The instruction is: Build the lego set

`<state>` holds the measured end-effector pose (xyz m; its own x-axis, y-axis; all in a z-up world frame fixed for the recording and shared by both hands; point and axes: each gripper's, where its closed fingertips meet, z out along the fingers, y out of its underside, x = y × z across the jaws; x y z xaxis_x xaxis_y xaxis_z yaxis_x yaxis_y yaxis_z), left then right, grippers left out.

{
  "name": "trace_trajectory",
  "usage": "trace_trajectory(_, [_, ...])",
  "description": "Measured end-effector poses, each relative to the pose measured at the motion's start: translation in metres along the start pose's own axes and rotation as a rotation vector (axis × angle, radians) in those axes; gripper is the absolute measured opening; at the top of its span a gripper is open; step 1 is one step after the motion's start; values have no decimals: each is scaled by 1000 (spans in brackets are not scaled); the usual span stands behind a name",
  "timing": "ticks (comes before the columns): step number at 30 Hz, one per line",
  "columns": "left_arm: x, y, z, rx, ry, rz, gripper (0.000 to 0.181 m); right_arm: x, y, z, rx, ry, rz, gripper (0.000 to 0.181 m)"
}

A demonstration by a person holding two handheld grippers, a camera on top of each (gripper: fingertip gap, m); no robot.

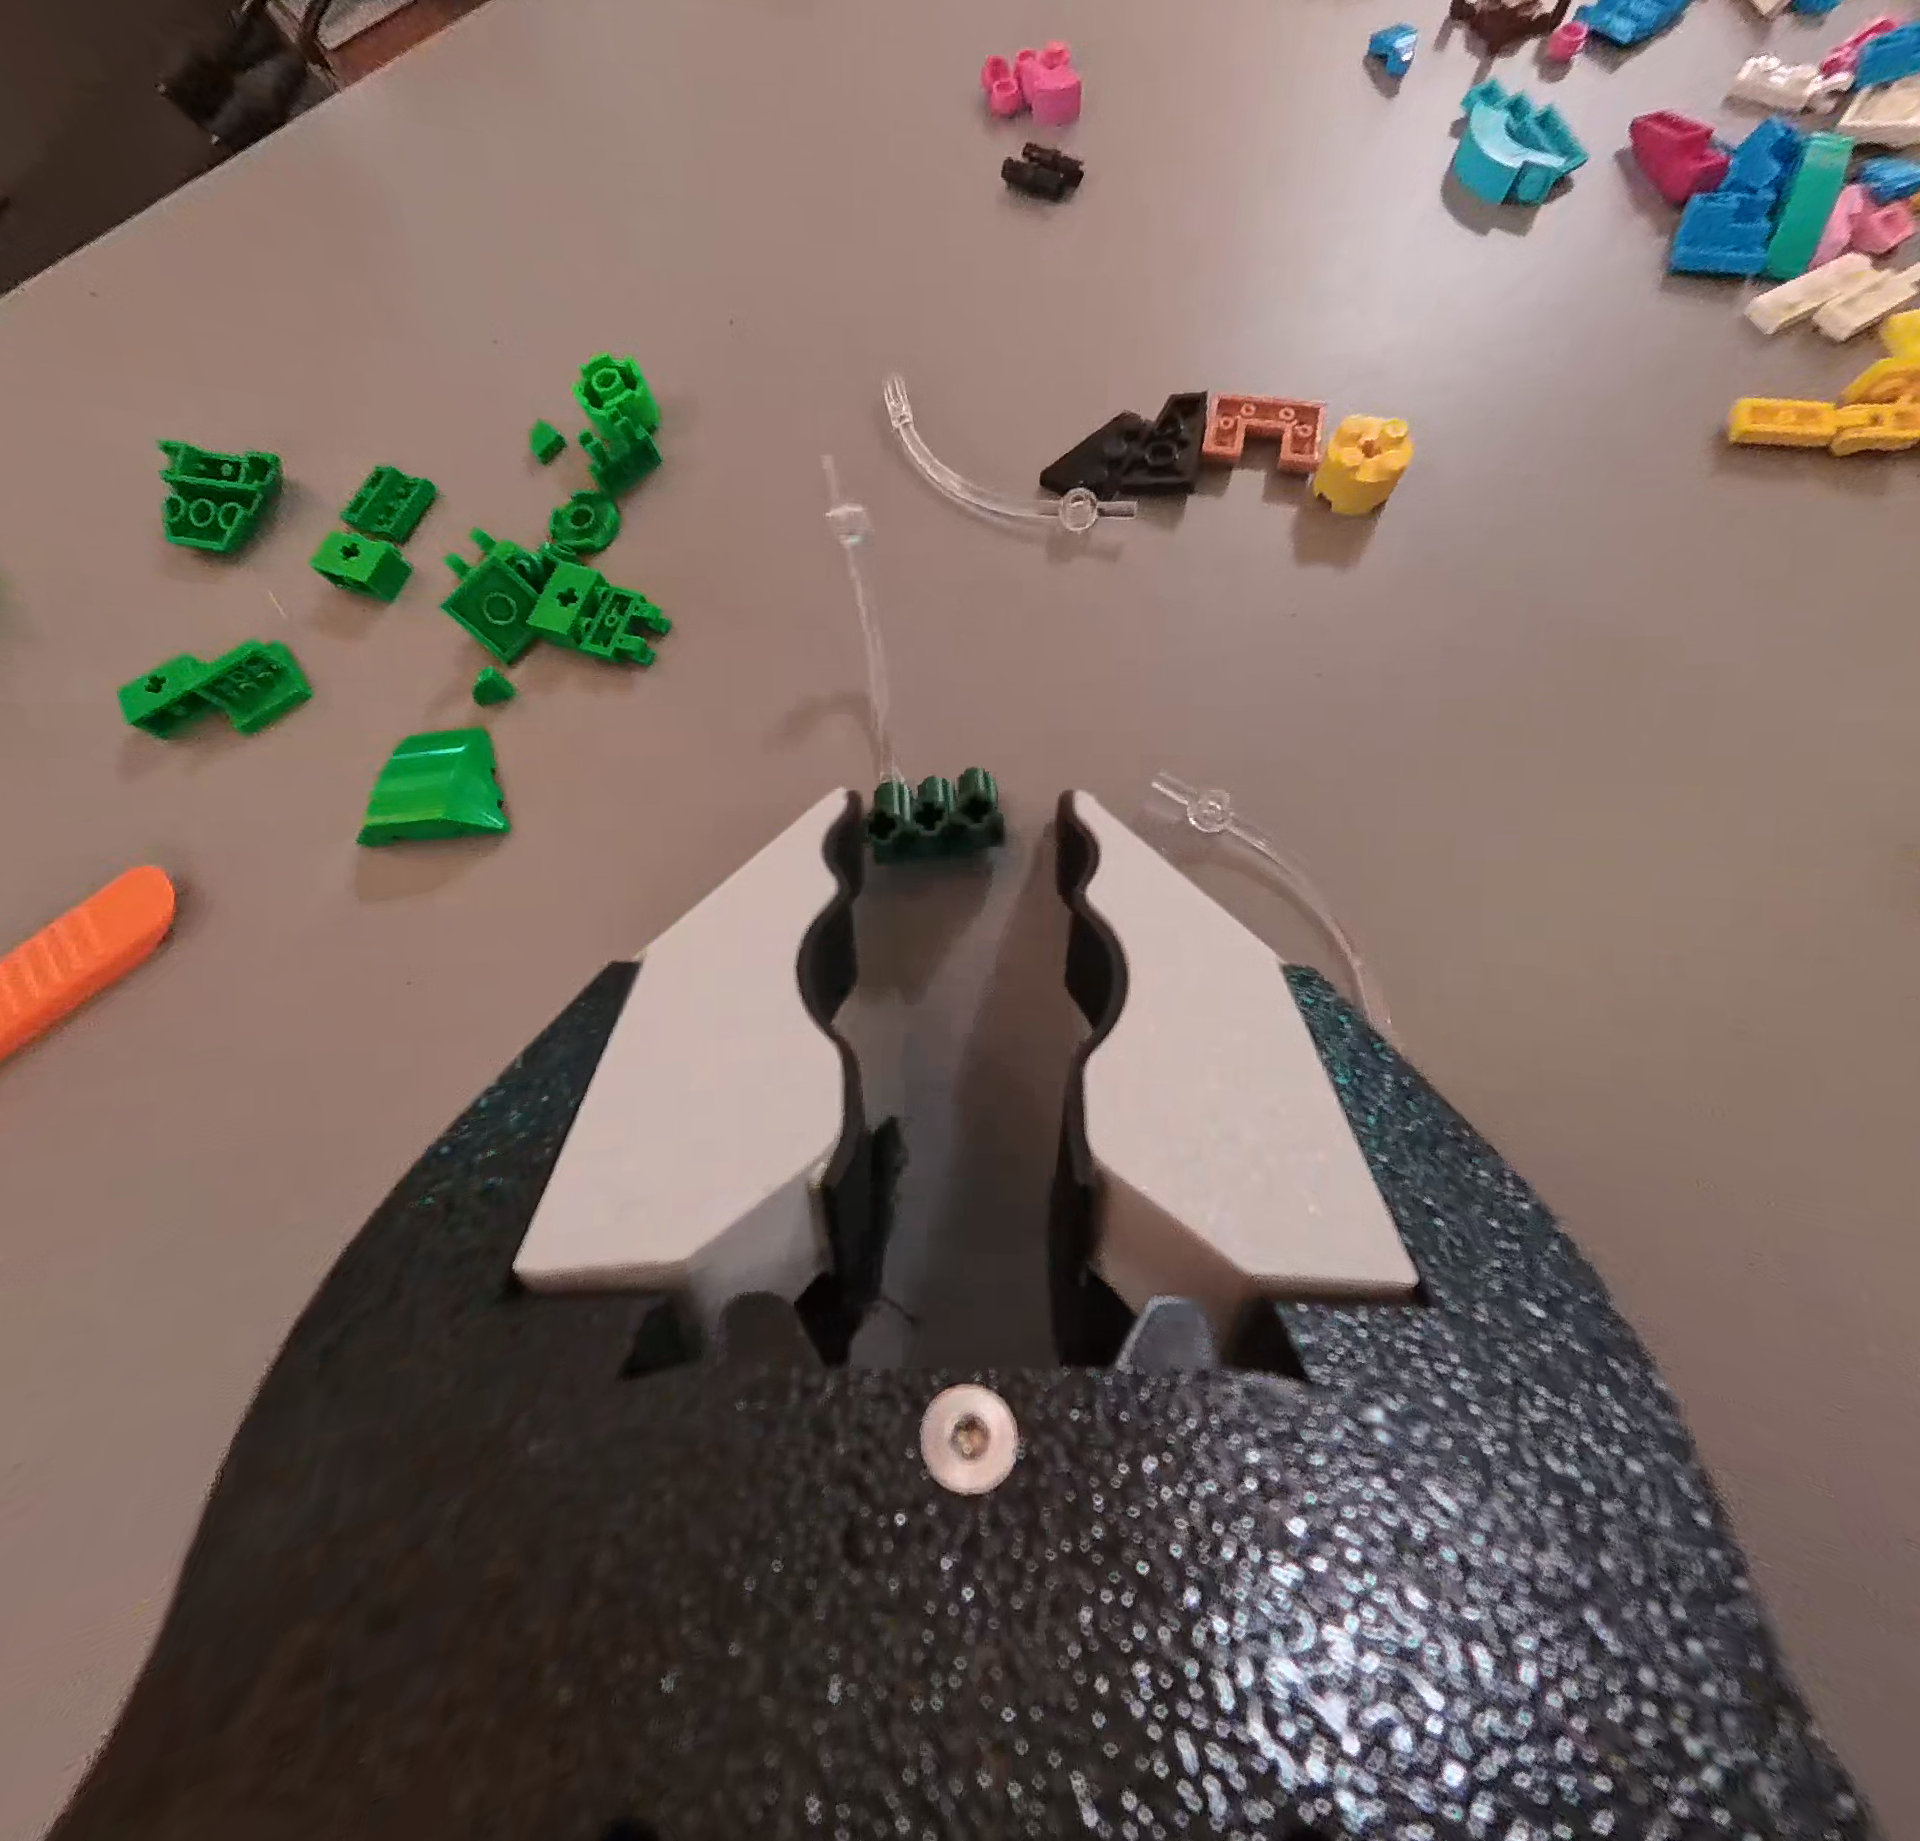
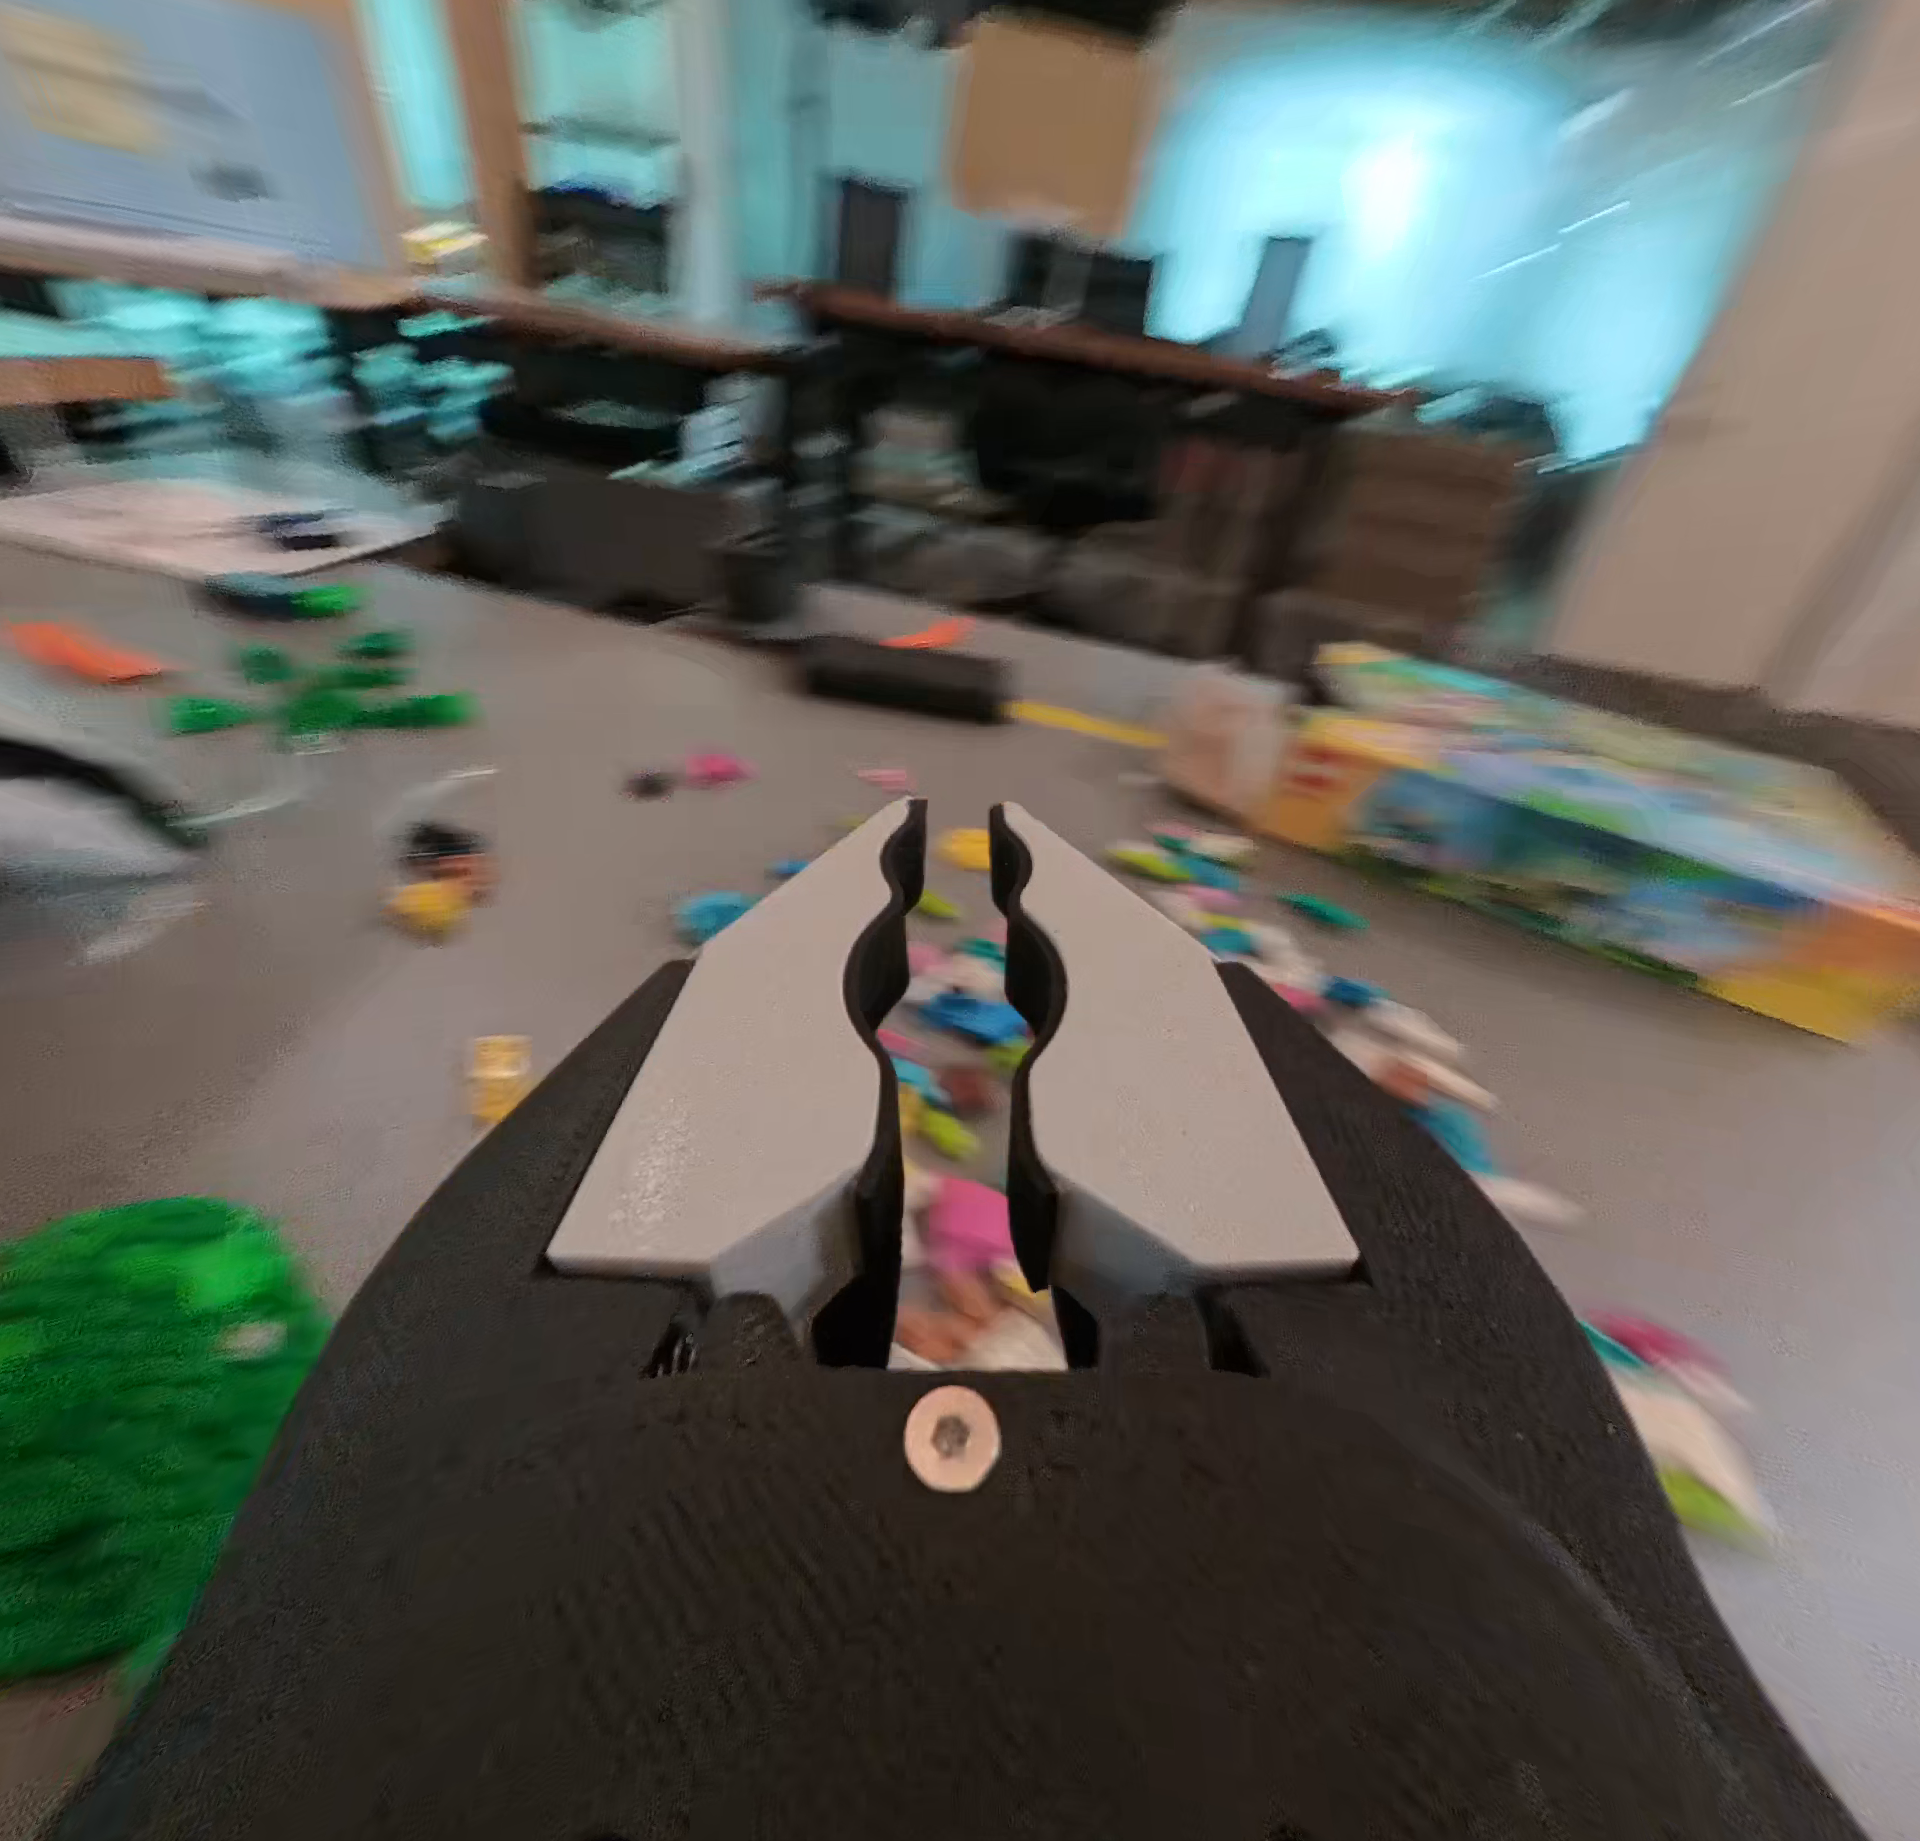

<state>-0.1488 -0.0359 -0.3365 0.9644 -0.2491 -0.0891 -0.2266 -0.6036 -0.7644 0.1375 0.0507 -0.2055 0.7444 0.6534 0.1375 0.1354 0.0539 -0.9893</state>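
On the grey table (image 1: 1455, 752), left wrist view: left gripper (image 1: 951, 809) low over the surface, fingers spread. A dark green three-stud piece (image 1: 935, 812) sits between the fingertips; it appears to touch the left fingertip, a clear gap on the right side. A clear thin rod (image 1: 862, 628) rises from this piece and leans away. A second clear curved rod (image 1: 1278, 866) lies just beside the right finger; a third (image 1: 977, 472) lies farther ahead, its end near two black wedge plates (image 1: 1132, 446). Next to those, touching in a row: a tan notched plate (image 1: 1262, 430), then a yellow round brick (image 1: 1363, 461).

Left side: scatter of bright green pieces (image 1: 499, 586), with a green curved slope (image 1: 436, 789) nearest the gripper. Orange tool (image 1: 78, 950) at the left edge. Farther off, pink bricks (image 1: 1031, 79) with a small black piece (image 1: 1042, 168) just beside them. Upper right: dense mixed pile of blue, teal, pink and cream parts (image 1: 1745, 160); yellow linked pieces (image 1: 1829, 415) at the right edge.

Right wrist view: heavy motion blur. Right gripper (image 2: 956, 820) held above the table, fingers with a narrow gap between them and nothing in it. Below it, the mixed coloured pile (image 2: 966, 1022). A colourful box (image 2: 1579, 835) lies flat to the right. Green pieces (image 2: 332, 705) far left; a large green blur (image 2: 135, 1417) close at lower left, too smeared to identify. Room behind: desks and shelving, indistinct.
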Motion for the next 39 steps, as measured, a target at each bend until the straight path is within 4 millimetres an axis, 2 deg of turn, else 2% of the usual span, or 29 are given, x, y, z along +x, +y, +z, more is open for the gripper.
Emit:
trace_trajectory(2, [3, -2, 1, 19, 14, 1, 24, -56, -6, 38, -125, -232, 1, 13])
trace_trajectory(4, [2, -4, 1, 33, 5, 20, 24, -102, -4, 70, -254, -391, -61, 13])
trace_trajectory(6, [2, -6, 0, 57, -15, 53, 24, -139, 10, 95, -411, -517, -102, 15])
trace_trajectory(8, [0, -12, -4, 99, -50, 95, 24, -169, 27, 113, -561, -624, -68, 17])
trace_trajectory(10, [-2, -24, -11, 167, -73, 112, 24, -189, 42, 127, -680, -680, -31, 20])
trace_trajectory(13, [-9, -41, -25, 269, -127, 129, 24, -206, 60, 144, -805, -698, -12, 23])
trace_trajectory(16, [-16, -52, -37, 343, -168, 135, 24, -223, 71, 147, -942, -742, 25, 16])
trace_trajectory(18, [-19, -55, -41, 370, -188, 143, 24, -229, 78, 148, -1020, -747, 11, 16])
trace_trajectory(21, [-18, -55, -41, 374, -200, 167, 24, -232, 83, 159, -1053, -699, -46, 19])
trace_trajectory(25, [-16, -55, -39, 371, -204, 186, 24, -234, 92, 164, -1107, -660, -133, 19])
trace_trajectory(28, [-15, -55, -40, 379, -204, 187, 24, -235, 95, 166, -1093, -651, -195, 3])
trace_trajectory(30, [-16, -57, -41, 388, -207, 187, 24, -236, 95, 166, -1039, -656, -231, 2])
trace_trajectory(32, [-15, -60, -44, 413, -204, 183, 24, -234, 89, 164, -951, -648, -251, 1])
trace_trajectory(34, [-10, -65, -49, 452, -174, 160, 24, -229, 76, 156, -846, -647, -199, 1])
trace_trajectory(39, [7, -78, -60, 554, -94, 157, 24, -200, 43, 116, -646, -628, -57, 1])
